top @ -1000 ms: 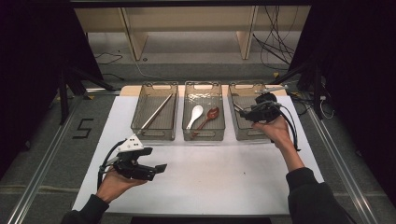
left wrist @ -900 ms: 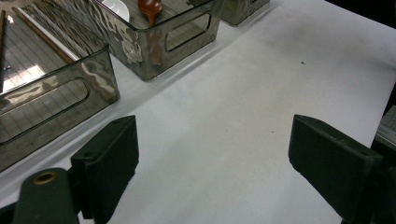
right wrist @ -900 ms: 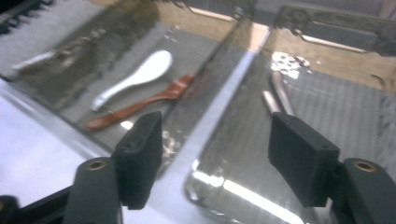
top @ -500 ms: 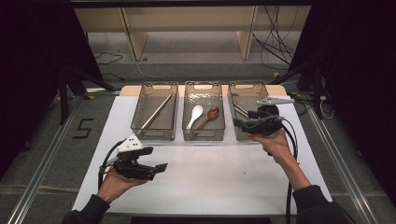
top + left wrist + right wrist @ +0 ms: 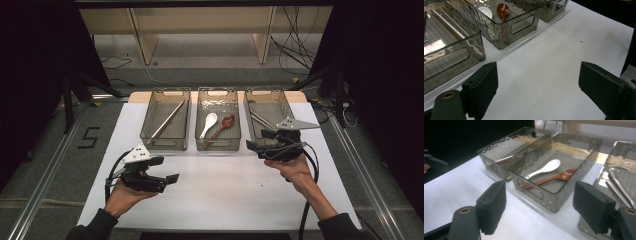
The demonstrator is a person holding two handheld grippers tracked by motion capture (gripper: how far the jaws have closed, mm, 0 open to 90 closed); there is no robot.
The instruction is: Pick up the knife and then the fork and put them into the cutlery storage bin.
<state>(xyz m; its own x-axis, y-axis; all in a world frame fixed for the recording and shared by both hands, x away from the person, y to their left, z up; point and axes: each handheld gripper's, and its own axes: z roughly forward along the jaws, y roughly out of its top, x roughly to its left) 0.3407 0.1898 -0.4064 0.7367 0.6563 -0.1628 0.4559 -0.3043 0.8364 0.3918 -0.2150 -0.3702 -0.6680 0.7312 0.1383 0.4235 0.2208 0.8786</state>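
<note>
- The right gripper has its two black jaws wide apart with nothing between them; in the right gripper view they frame the near end of the middle smoked clear plastic bin.
- The left gripper also holds its jaws spread and empty, low over the bare white table cover, well apart from the bins.
- In that middle bin lie a white ceramic soup spoon and a reddish-brown wooden spoon, side by side, bowls toward the far end.
- The right-hand smoked bin sits just under and beyond the right gripper and holds shiny metal utensils; the left-hand smoked bin holds a long thin pair of chopsticks.
- Judged from the pose, the right gripper is nearest the right-hand bin and is between placements or lining up on the spoons.
- To do this well, the hand should rise above the bin wall, come down over a handle rather than a bowl, and close across its narrow width.
- The two spoons lie close together, so the jaws risk catching both.
</note>
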